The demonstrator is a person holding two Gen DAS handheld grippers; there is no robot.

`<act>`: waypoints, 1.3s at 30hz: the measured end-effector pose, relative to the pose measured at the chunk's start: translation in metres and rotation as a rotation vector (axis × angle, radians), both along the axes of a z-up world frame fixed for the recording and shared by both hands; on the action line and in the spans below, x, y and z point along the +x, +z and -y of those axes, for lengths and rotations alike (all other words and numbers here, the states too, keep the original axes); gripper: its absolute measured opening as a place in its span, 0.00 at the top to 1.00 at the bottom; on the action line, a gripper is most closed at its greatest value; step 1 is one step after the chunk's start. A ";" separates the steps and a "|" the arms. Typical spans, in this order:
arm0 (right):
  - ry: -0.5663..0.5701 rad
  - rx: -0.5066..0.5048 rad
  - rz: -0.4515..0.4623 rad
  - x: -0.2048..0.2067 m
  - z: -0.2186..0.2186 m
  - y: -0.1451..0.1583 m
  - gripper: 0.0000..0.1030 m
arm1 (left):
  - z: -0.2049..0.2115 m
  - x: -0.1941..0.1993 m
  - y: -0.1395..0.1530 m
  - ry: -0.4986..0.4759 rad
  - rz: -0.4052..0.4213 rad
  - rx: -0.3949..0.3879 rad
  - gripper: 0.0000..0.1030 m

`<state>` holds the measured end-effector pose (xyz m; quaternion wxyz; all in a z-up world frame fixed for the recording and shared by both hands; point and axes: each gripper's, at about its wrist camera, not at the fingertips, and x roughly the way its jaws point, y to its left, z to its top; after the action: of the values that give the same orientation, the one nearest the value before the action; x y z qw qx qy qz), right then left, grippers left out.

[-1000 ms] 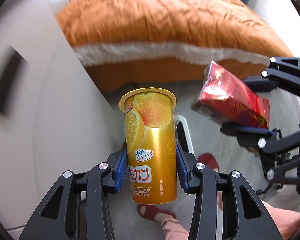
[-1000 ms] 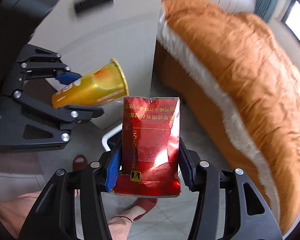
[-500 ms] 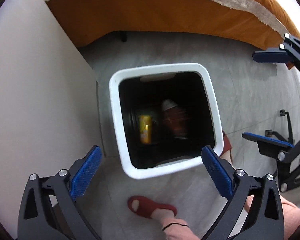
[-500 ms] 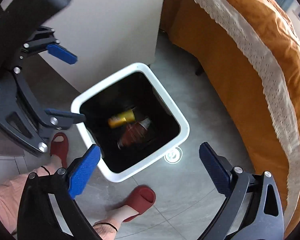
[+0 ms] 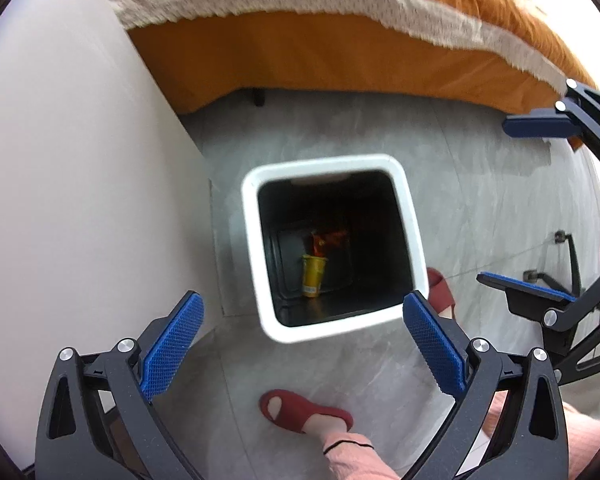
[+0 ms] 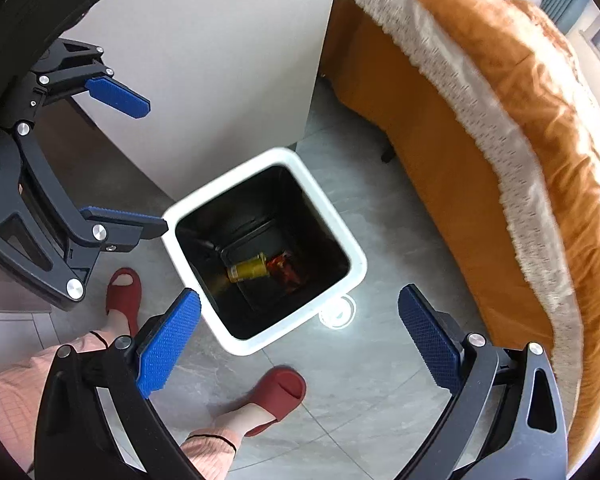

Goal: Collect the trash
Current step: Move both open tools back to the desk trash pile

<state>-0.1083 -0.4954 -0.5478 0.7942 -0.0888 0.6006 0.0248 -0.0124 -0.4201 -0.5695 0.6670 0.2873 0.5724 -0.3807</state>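
Bin (image 5: 414, 236): orange cup (image 5: 313, 276) and red packet (image 5: 327, 239) lie at its bottom, both delivered. Our left claw (image 5: 302, 338) and right claw (image 6: 300, 344) gape wide, empty. Further trash: none visible.

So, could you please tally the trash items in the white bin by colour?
Yellow: 1, the drink cup lying on the bottom of the bin.
Red: 1, the crumpled pack beside it.
Total: 2.
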 end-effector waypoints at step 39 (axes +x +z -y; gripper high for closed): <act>0.069 0.125 0.584 0.087 -0.219 0.402 0.04 | -0.349 0.091 0.413 0.841 0.577 -0.197 0.05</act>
<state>-0.0211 -0.2768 -0.1459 0.9359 -0.0635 0.3408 0.0622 0.0790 -0.0709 -0.1563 0.9169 0.0616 0.3925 -0.0372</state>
